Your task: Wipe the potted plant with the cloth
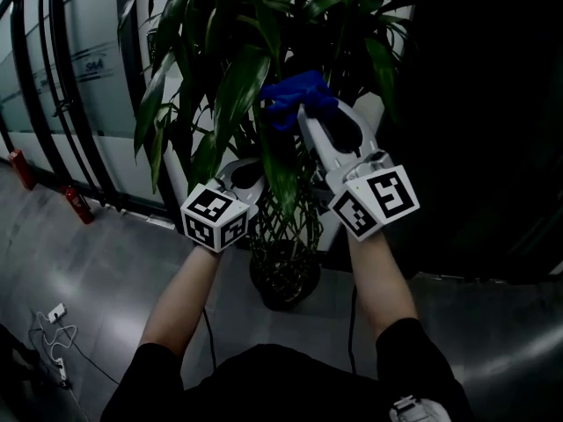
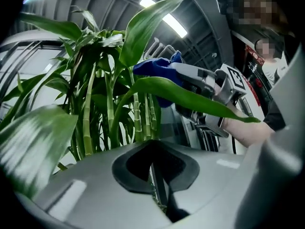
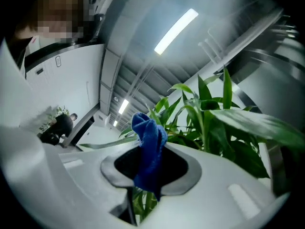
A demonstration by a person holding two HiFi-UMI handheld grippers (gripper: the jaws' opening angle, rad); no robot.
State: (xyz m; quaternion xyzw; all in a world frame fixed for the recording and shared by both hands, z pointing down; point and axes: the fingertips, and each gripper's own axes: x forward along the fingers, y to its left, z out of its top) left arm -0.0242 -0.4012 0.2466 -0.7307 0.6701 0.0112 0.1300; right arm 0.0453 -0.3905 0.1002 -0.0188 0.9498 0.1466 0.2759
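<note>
Wiping seemingly under way: right gripper [image 1: 310,121] clamped on cloth [image 1: 295,98], bunched between jaws, plant [image 1: 230,82] just ahead. Left gripper [image 2: 157,175] closed on nothing, stems [image 2: 138,120] beyond its jaws. Most leaves [image 2: 190,97] likely left.

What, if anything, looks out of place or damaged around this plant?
Nothing stands out. The potted plant stands upright, and the leaves in view look whole. The blue cloth is clamped in the right hand-held gripper up among the foliage, as you would expect for wiping.
</note>
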